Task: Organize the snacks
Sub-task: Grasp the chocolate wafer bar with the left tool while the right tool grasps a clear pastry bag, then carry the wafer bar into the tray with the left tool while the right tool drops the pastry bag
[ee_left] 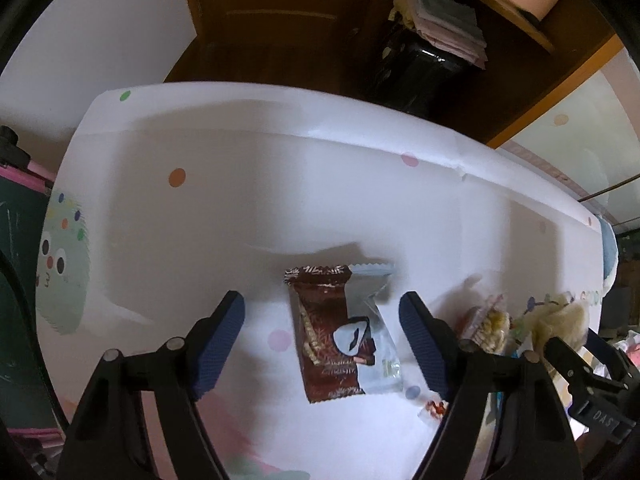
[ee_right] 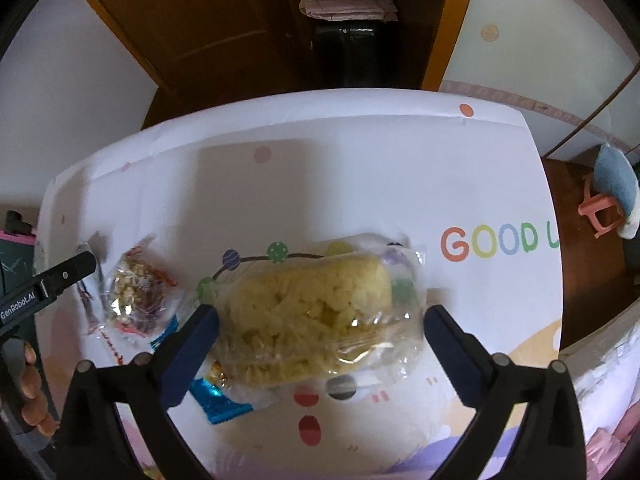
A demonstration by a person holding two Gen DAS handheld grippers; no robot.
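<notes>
In the left wrist view, a brown snack packet (ee_left: 326,332) lies on a pale grey packet (ee_left: 382,354) on the white table (ee_left: 208,216). My left gripper (ee_left: 322,342) is open, its fingers on either side of the two packets, apart from them. In the right wrist view, a clear-wrapped yellow crispy cake (ee_right: 308,316) lies on the table (ee_right: 360,184). My right gripper (ee_right: 320,344) is open around it, the left finger (ee_right: 190,354) near or touching the wrap. The right gripper (ee_left: 576,350) also shows at the right of the left wrist view.
A clear packet of mixed snack (ee_right: 136,296) and a blue foil wrapper (ee_right: 218,398) lie left of the cake. The left gripper's finger (ee_right: 60,276) shows at the left edge. A small red-printed wrapper (ee_left: 434,410) lies near my left gripper. A pink stool (ee_right: 602,210) stands right of the table.
</notes>
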